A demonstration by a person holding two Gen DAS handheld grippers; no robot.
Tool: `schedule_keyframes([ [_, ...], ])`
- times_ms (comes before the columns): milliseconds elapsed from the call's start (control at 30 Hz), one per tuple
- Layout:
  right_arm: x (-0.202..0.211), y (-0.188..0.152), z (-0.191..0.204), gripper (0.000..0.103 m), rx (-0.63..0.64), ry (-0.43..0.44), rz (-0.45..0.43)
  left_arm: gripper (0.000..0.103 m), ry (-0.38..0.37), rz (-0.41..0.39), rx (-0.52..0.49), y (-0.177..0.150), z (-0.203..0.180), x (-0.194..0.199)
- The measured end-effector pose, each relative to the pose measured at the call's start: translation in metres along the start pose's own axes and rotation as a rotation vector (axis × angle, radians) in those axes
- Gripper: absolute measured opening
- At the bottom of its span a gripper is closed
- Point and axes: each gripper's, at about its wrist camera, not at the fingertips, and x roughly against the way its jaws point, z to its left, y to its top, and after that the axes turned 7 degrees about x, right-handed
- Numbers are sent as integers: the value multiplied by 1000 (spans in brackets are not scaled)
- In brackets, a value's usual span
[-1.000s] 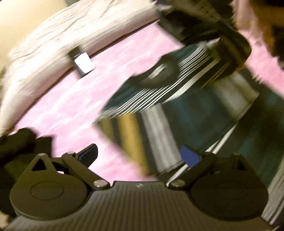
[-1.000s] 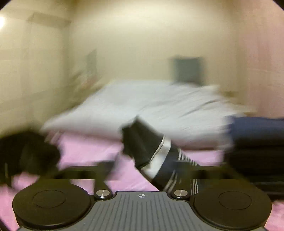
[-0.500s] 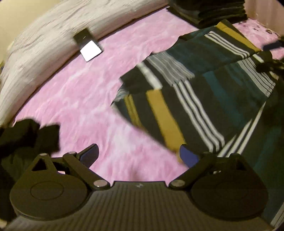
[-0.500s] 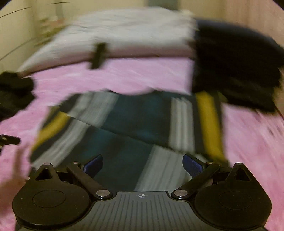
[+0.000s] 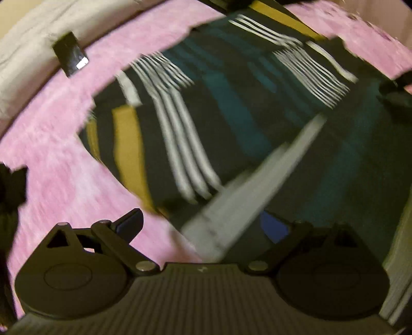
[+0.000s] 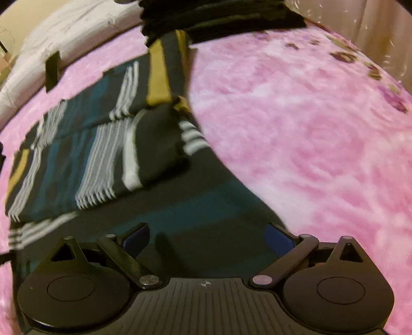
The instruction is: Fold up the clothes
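Observation:
A striped garment (image 5: 231,123) in black, teal, white and mustard lies spread on the pink blanket (image 5: 51,159), with one part folded over itself. It also shows in the right wrist view (image 6: 108,159). My left gripper (image 5: 203,226) is open and empty just above the garment's near edge. My right gripper (image 6: 208,239) is open and empty over the garment's near right corner.
A stack of dark folded clothes (image 6: 216,18) sits at the far end of the pink blanket (image 6: 309,128). A white quilt (image 5: 31,51) runs along the far left with a small dark card (image 5: 69,55) by it. Dark clothing (image 5: 10,185) lies at the left edge.
A second ago the right gripper held the garment up; it has since been laid flat on the blanket and both grippers now hover open, lower over its near edge.

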Motion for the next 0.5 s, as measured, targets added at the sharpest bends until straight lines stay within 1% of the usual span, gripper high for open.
schedule_keyframes([
  [100,6,-11,-11,98,23,16,29,96,-17,23,-44,-24,-32,12],
  [133,9,-15,-11,98,43,-4,42,96,-21,28,-62,-31,-40,16],
  [200,13,-25,-8,99,78,-72,69,96,-29,37,-97,-44,-57,23],
  [233,14,-30,-9,99,73,-112,89,96,-33,37,-111,-50,-62,27],
  [267,19,-36,-12,99,35,-132,96,96,-36,33,-122,-57,-68,32],
  [367,42,-58,-22,99,-104,-132,62,96,-55,13,-141,-75,-79,45],
  [433,64,-74,-18,99,-97,-145,40,96,-68,-4,-158,-91,-85,52],
  [500,81,-86,-10,99,-42,-148,31,96,-66,-31,-235,-108,-95,60],
])
